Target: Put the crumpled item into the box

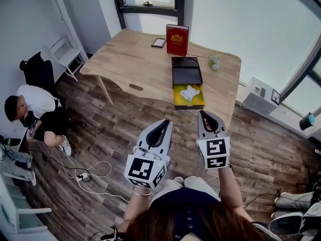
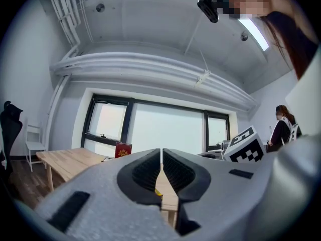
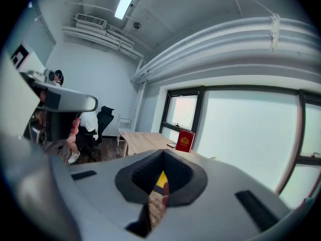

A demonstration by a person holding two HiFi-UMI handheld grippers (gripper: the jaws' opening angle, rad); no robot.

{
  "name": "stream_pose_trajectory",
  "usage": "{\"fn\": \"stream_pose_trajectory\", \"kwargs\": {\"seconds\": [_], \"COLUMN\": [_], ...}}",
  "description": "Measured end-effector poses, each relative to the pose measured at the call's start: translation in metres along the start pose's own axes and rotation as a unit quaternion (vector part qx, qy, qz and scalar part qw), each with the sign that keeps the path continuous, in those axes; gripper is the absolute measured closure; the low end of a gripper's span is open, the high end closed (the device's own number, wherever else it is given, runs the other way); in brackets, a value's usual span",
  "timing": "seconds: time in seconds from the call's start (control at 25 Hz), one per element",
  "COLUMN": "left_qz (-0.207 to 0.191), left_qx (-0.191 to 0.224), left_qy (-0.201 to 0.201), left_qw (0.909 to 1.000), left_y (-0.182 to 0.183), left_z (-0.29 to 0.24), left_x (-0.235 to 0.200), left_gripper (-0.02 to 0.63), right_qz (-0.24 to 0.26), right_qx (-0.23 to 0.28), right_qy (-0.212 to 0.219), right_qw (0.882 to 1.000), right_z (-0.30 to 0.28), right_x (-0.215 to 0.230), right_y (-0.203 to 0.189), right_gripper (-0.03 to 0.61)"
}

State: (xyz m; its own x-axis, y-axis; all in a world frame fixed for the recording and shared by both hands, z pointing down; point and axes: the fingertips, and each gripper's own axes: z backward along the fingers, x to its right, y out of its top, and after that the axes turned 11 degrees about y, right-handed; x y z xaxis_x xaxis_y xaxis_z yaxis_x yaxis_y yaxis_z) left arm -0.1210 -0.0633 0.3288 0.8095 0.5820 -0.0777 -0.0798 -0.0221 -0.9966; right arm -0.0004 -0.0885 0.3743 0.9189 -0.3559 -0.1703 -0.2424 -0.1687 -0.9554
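Daylight from big windows falls on a pale wooden surface (image 1: 140, 59) that stands well ahead of the person, with dark floor boards (image 1: 120, 129) between. On the near right part of the surface lies the box (image 1: 176, 97), open, its inside yellow, and its black lid half (image 1: 186, 72) lies touching it on the far side. The crumpled item (image 1: 189, 93) is white and sits inside the yellow part, so I judge that the task is done or nearly done.

The left tool (image 1: 163, 125) and the right tool (image 1: 206, 116) hang over the floor, well apart from the box. Each one has its jaws together with nothing between them; in the left gripper view only a thin slit of light shows.

The item looks like soft paper or tissue: very light, easy to press, not fragile and not slippery. If it must be moved again, I would pinch it on a raised fold at the top, with a gentle squeeze. A hard push could shift the light box on the smooth wood.
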Motion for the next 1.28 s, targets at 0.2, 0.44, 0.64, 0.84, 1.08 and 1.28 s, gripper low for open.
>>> {"fn": "stream_pose_trajectory", "kwargs": {"seconds": [0.2, 0.44, 0.64, 0.84, 1.08, 1.28], "left_qz": [0.008, 0.013, 0.01, 0.009, 0.007, 0.004], "left_qx": [0.001, -0.001, -0.002, -0.002, -0.005, -0.007], "left_qy": [0.001, 0.002, 0.004, 0.008, 0.012, 0.013], "left_qw": [1.0, 0.9999, 0.9999, 0.9999, 0.9999, 0.9999], "left_y": [-0.003, -0.007, -0.005, -0.005, -0.007, -0.008], "left_z": [0.0, -0.001, 0.0, 0.004, 0.009, 0.015], "left_x": [0.004, 0.016, 0.032, 0.049, 0.067, 0.087], "left_gripper": [0.577, 0.578, 0.578, 0.577, 0.578, 0.578], "right_qz": [0.003, 0.021, 0.026, 0.036, 0.042, 0.04], "right_qx": [0.012, 0.02, 0.033, 0.039, 0.046, 0.048], "right_qy": [-0.003, 0.002, 0.004, 0.008, 0.017, 0.017], "right_qw": [1.0, 1.0, 0.999, 0.999, 0.998, 0.998], "right_z": [0.016, 0.034, 0.052, 0.068, 0.089, 0.112], "right_x": [-0.001, -0.004, 0.0, 0.003, 0.001, 0.005], "right_y": [0.009, 0.014, 0.021, 0.024, 0.023, 0.017], "right_gripper": [0.554, 0.554, 0.554, 0.554, 0.555, 0.554]}}
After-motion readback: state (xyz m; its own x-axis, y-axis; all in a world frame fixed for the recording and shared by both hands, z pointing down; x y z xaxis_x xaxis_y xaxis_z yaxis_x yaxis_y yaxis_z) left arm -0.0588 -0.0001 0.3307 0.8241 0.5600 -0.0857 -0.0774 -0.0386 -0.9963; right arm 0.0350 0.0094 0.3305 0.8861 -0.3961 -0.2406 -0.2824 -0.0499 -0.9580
